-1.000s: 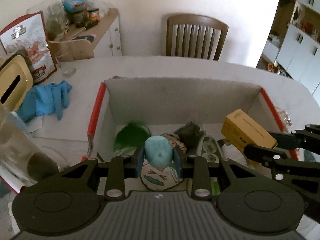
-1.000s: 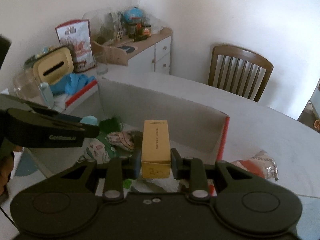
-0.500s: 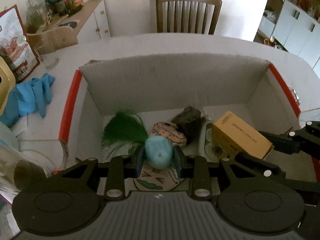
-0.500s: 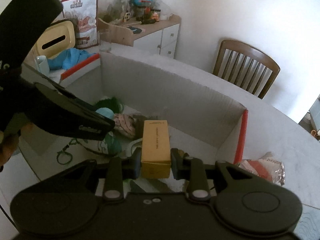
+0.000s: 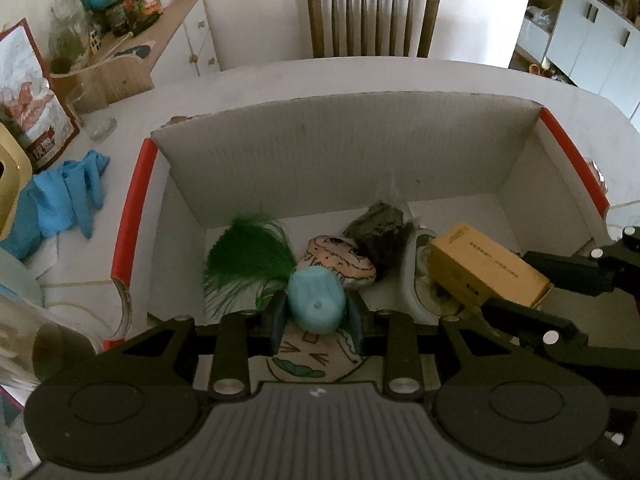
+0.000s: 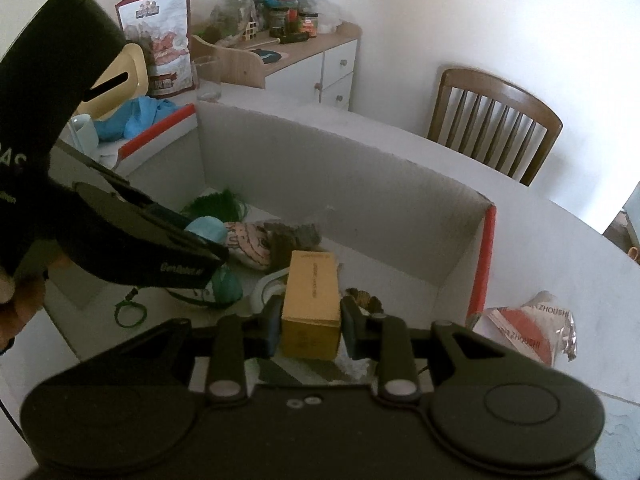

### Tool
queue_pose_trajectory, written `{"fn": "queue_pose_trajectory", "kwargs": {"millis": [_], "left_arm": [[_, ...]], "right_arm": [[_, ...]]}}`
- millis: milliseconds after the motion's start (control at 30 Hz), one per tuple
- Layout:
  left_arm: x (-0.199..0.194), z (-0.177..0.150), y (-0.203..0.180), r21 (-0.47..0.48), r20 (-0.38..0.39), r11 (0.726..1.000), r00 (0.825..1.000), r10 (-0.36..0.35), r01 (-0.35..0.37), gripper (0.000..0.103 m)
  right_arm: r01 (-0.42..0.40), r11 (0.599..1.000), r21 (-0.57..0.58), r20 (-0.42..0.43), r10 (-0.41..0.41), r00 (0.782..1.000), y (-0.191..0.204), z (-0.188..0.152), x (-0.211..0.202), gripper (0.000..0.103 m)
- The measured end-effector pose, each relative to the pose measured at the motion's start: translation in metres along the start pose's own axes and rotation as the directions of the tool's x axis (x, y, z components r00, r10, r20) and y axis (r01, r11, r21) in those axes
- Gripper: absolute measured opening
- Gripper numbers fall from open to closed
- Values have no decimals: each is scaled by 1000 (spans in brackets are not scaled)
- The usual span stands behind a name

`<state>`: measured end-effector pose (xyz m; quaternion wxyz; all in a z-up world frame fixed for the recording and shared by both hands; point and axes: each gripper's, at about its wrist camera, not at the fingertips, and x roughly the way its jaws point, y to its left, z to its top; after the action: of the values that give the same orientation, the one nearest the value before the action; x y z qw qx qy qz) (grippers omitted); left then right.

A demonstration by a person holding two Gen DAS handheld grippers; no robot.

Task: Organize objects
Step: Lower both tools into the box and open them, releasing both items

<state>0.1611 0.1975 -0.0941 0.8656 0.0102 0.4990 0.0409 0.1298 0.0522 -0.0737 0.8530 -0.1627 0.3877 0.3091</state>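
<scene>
Holding: each hand's tongs grip one thing above the open cardboard box [image 5: 344, 160].
Left tongs [image 5: 317, 312]: clamped on a light blue rounded object [image 5: 316, 300], pads pressed to its two sides, pointing steeply down into the box.
Right tongs [image 6: 310, 326]: clamped on a small yellow carton [image 6: 312, 300], gripped at its near end, the carton reaching forward over the box floor.
Yellow carton, left view [image 5: 486, 266]: seen at the right of the box, held between the black fingers [image 5: 568, 276] of the right tongs.
Box: white inside, red strips [image 5: 134, 208] on its side rims, standing on the pale table [image 6: 560, 236].
Box contents: a green feathery tuft [image 5: 248, 256], a patterned pinkish cloth piece [image 5: 340, 258], a dark crumpled lump [image 5: 380, 230], and a printed sheet with drawn figures [image 5: 312, 356] under the left tongs.
Beside the box: a blue cloth [image 5: 56, 200] to the left, a crinkled snack bag [image 6: 528, 332] to the right.
Background: a wooden chair [image 5: 374, 16] at the far side of the table.
</scene>
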Motion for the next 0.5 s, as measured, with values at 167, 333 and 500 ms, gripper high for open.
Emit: {"fn": "queue_pose_trajectory", "kwargs": {"millis": [167,333,500], "left_arm": [[-3,-3,-3,4,6,1000,1000,11,-11,51],[-8,-6,-3,-3,22,1000,1000,7,-7,57],[-19,-9,-4,-10,40,1000,999,5,-4,57]], "right_arm": [[-16,1000,7,2,16,1000,-1,-1,-5,31],[-24,1000,14,1,24,1000,-3,-3,-9,32],[-41,998,44,16,41,999,-7,-4,-17,36]]}}
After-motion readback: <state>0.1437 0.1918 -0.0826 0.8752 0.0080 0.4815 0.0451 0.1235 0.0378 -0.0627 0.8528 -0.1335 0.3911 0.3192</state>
